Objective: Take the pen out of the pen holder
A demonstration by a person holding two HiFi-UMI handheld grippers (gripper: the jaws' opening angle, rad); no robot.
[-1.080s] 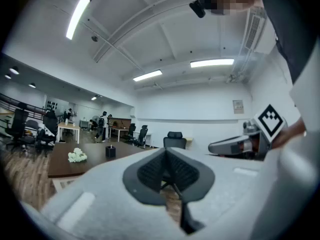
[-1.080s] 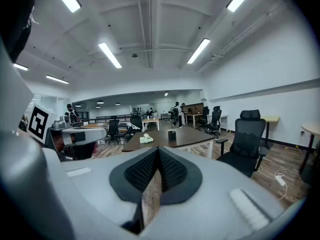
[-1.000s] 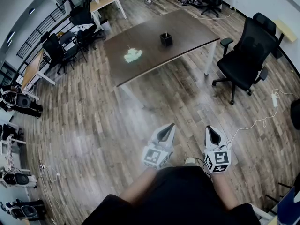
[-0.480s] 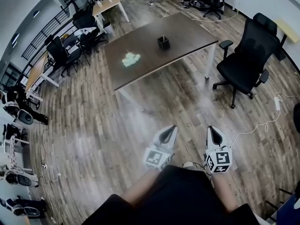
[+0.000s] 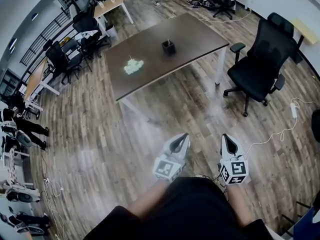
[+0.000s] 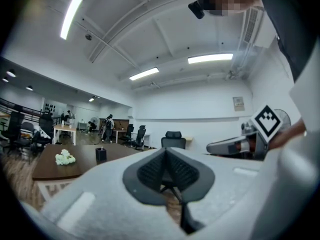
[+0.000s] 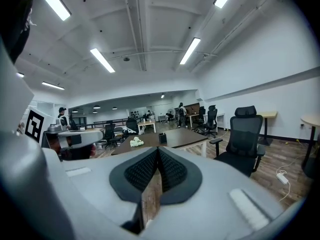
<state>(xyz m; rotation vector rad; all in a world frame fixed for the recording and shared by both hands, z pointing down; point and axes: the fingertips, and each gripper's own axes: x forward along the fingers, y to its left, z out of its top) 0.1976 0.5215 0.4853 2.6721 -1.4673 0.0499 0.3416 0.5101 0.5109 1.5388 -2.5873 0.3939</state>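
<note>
- Well short of the surface [image 5: 195, 31], on its near side, the left gripper [image 5: 180, 137] and the right gripper [image 5: 226, 138] hang side by side over the wooden floor [image 5: 100, 134], both aimed toward the surface
- The left gripper's fingers [image 6: 152, 170] are together at their tips with nothing between them
- The right gripper's fingers [image 7: 172, 170] are likewise pressed together and empty
- A white cable [image 5: 272, 131] trails over the floor, to the right of the surface and nearer than it
- A black office chair [image 5: 260, 59] stands just beside the right end of the surface
- The pen holder [image 5: 169, 47], a small dark cup, stands upright near the middle of the surface; the pen [image 6: 101, 148] shows only as a thin tip above its rim
- A white, flower-like bunch [image 5: 133, 66] lies on the surface toward its left end, apart from the pen holder
- Beyond the far side of the surface stand more desks and chairs
</note>
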